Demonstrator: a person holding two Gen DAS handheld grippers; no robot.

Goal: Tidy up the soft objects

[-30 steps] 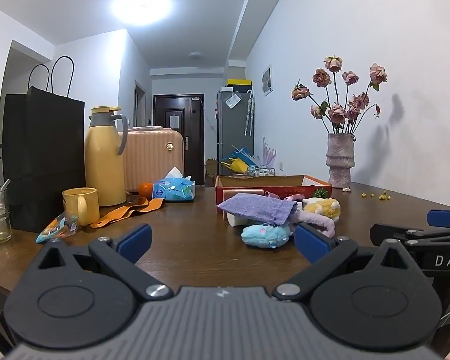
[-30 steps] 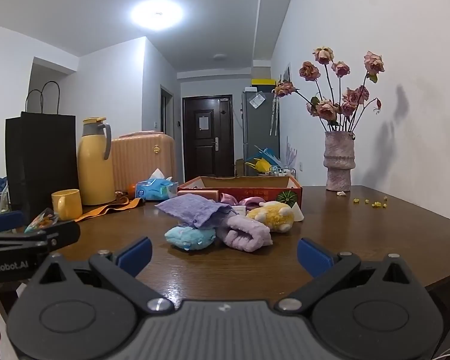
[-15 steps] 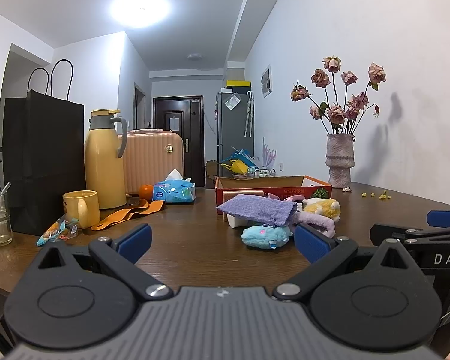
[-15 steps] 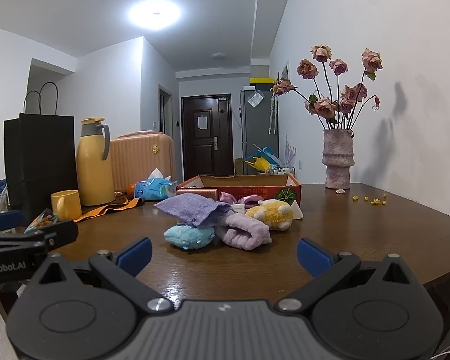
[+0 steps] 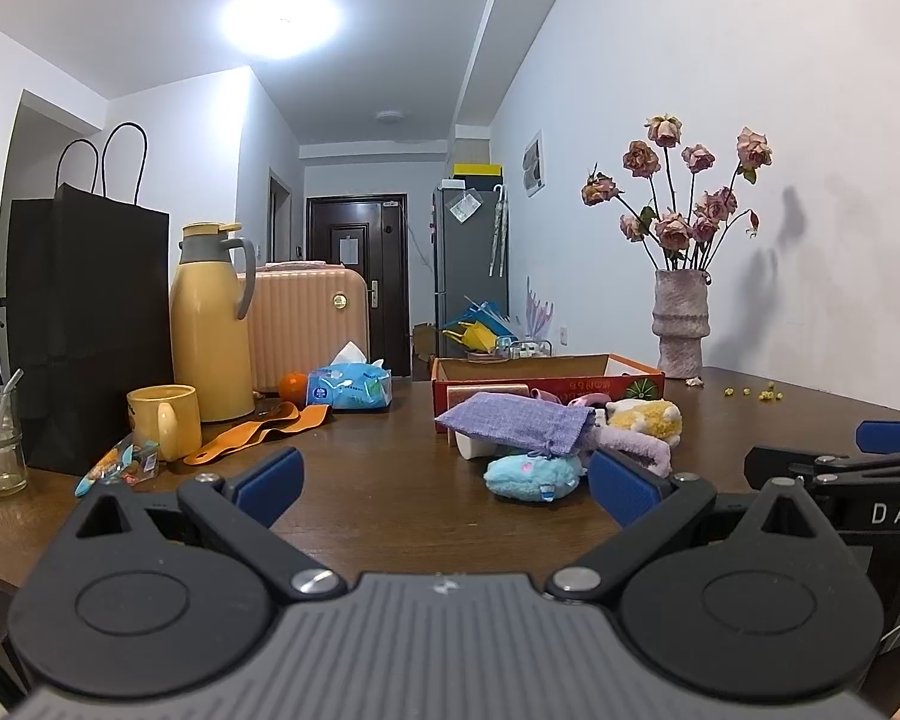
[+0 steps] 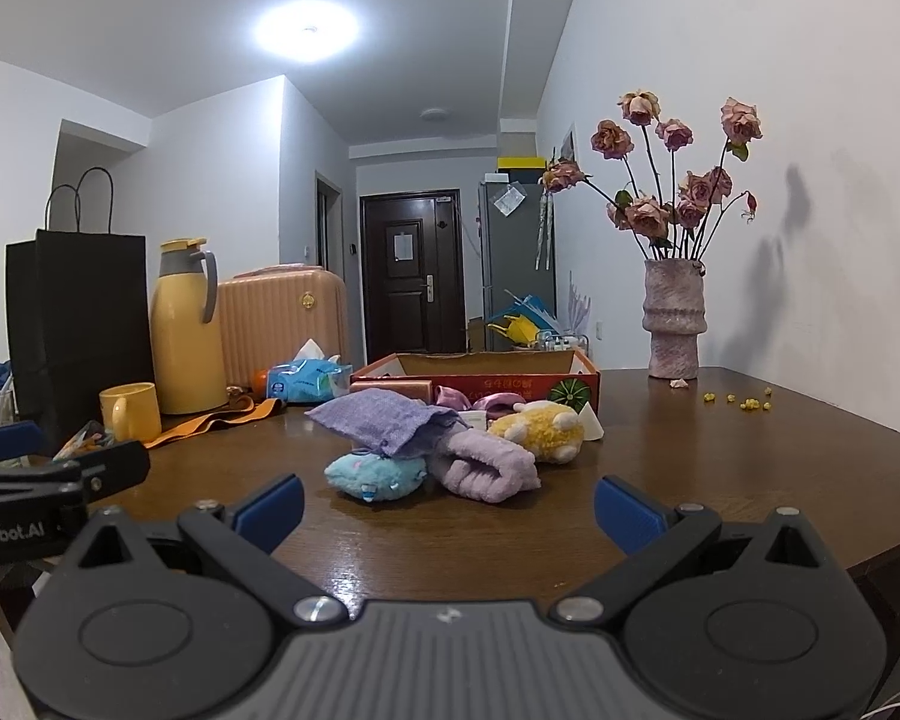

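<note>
Both grippers, left gripper (image 5: pixel 444 477) and right gripper (image 6: pixel 447 501), hover spread wide and empty over the table (image 6: pixel 750 468), barely shifted from a second ago. Soft toys (image 6: pixel 375 475) lie heaped before the cardboard box (image 6: pixel 480 373); sorting hasn't started.

Light blue plush toy (image 6: pixel 375 476); lilac woven pouch (image 6: pixel 378 422); pale purple rolled towel (image 6: pixel 489 466); yellow and white plush (image 6: pixel 540 431); red cardboard box (image 6: pixel 486 381) with a green printed emblem; dark brown table (image 6: pixel 750 468); mottled pink vase (image 6: pixel 673 318); yellow mug (image 5: pixel 165 421); mustard thermos (image 5: pixel 210 324) with a grey handle.
</note>
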